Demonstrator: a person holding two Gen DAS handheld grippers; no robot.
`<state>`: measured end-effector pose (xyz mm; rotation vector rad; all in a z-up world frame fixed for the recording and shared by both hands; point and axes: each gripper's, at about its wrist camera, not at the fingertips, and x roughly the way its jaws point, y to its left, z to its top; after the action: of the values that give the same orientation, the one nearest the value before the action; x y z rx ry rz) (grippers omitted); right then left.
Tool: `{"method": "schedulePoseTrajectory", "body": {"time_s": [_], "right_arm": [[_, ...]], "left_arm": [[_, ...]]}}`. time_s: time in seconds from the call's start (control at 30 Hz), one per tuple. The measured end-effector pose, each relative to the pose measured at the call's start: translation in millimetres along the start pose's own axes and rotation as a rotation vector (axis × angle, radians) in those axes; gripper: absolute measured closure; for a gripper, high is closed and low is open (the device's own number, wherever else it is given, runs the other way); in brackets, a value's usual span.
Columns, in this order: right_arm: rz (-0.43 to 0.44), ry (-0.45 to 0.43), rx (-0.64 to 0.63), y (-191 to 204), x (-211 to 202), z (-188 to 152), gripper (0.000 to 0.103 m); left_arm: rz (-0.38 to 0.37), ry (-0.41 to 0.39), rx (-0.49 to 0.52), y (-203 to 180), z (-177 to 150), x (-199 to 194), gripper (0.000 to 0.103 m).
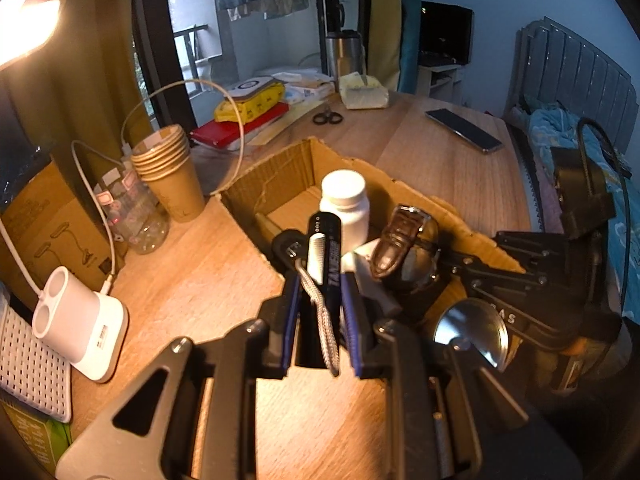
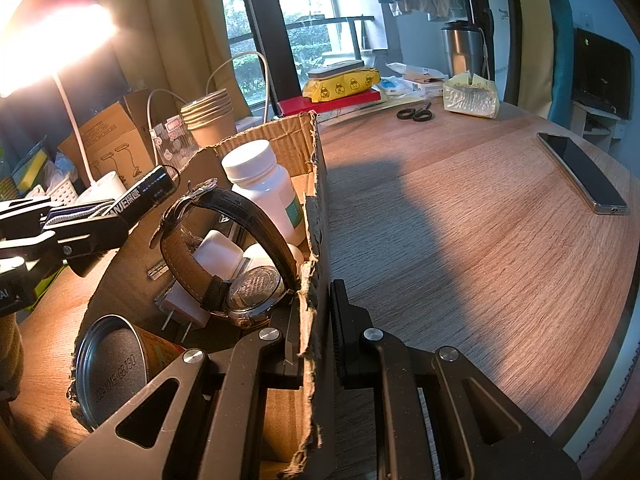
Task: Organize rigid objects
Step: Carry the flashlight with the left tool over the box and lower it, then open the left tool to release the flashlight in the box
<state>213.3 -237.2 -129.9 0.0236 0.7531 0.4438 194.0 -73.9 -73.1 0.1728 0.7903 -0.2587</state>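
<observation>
My left gripper (image 1: 320,300) is shut on a black stick-shaped device with a grey braided lanyard (image 1: 326,256), held over the near edge of the open cardboard box (image 1: 280,168). It also shows at the left of the right wrist view (image 2: 148,194). The box (image 2: 316,208) holds a white pill bottle (image 2: 266,188), a black-strap wristwatch (image 2: 248,284), a white plug adapter (image 2: 180,304) and a tin can (image 2: 110,364). My right gripper (image 2: 316,320) straddles the box's right wall, its fingers apart, one inside and one outside.
On the wooden table: a stack of paper cups (image 1: 168,168), a white charger dock (image 1: 80,320), a phone (image 1: 464,128), scissors (image 1: 328,117), a tissue pack (image 1: 364,92), and books with a yellow pouch (image 1: 248,108). A lit lamp is at upper left.
</observation>
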Motion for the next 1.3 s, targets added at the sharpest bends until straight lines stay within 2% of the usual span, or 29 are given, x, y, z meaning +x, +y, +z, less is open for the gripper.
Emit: {"method": "schedulePoseTrajectory", "body": {"time_s": [0.5, 0.73, 1.2, 1.3], "right_arm": [[0.001, 0.0, 0.001, 0, 0, 0, 0.09], [0.0, 0.0, 0.0, 0, 0, 0, 0.09], [0.0, 0.0, 0.0, 0, 0, 0, 0.09], [0.0, 0.0, 0.0, 0, 0, 0, 0.09]], "left_arm": [[-0.004, 0.02, 0.026, -10, -2, 9, 0.082], [0.001, 0.029, 0.008, -10, -4, 13, 0.081], [-0.003, 0.03, 0.008, -15, -8, 10, 0.074], [-0.016, 0.031, 0.021, -19, -10, 6, 0.065]]}}
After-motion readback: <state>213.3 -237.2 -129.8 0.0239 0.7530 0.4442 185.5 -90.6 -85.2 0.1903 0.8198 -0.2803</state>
